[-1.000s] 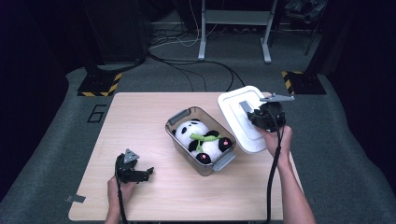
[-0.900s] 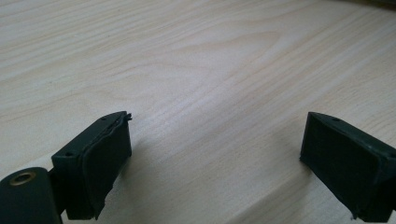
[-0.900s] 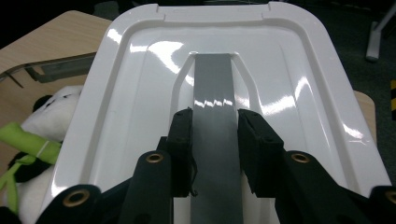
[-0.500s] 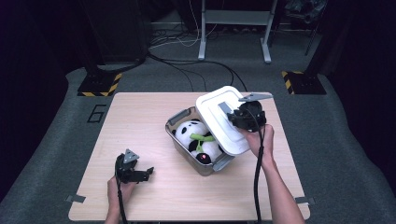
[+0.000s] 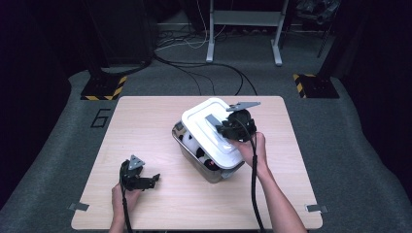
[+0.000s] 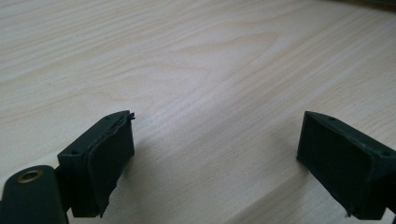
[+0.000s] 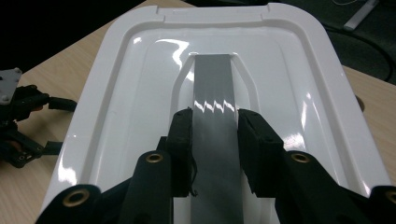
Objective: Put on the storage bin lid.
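**Right tool holds a white lid over the bin; left tool rests wide apart on the surface**

A person sits at a pale wooden surface (image 5: 160, 126) with a tool in each hand.

The right tool (image 5: 224, 127) grips the grey handle (image 7: 214, 112) that runs down the middle of a white lid (image 5: 210, 127). In the right gripper view its two black jaws press on either side of that handle, closed narrow on it. The lid is rectangular with rounded corners and a raised rim.

The lid sits over a clear bin (image 5: 206, 167), tilted and covering most of the opening. Whether the lid touches the bin's rim cannot be told. The bin stands near the middle of the surface. At the bin's near end, below the lid's edge, part of a black and white soft toy (image 5: 201, 154) shows inside.

The left tool (image 5: 141, 180) is well apart from the bin, to the bin's left and nearer the person. Its jaws stand wide with nothing between them, bare wood showing in the gap in the left gripper view. They have just been closing slightly.

Beyond the bin, past the far edge of the surface, lie a grey floor, cables and a metal stand.
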Available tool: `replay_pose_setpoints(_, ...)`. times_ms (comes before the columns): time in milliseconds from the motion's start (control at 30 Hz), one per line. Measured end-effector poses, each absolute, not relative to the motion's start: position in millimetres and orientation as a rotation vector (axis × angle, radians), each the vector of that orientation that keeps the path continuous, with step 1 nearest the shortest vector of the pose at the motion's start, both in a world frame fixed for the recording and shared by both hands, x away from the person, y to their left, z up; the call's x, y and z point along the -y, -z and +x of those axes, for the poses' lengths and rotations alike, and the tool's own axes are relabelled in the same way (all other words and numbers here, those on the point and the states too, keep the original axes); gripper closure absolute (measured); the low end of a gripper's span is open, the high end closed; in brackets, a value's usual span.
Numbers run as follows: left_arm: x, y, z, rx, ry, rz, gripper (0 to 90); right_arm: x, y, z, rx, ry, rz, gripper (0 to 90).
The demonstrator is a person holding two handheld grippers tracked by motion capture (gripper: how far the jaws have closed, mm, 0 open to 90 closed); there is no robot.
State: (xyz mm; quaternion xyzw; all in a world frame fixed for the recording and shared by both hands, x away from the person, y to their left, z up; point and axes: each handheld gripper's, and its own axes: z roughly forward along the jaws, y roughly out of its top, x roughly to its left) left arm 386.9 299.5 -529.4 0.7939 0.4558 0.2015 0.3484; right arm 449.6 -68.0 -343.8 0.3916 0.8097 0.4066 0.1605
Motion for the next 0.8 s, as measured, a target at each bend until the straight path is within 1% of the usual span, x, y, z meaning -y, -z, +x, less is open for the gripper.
replay_pose_setpoints(367,-299.6,529.4,387.0,-1.175,-0.520,2.059,11.6,41.8,363.4,458.1,-2.410,-1.125,1.124,66.6)
replay_pose_setpoints(800,-299.4,529.4,387.0,-1.176,-0.515,2.056,12.6,27.6,383.4,466.2,-2.435,-1.062,1.142,66.6)
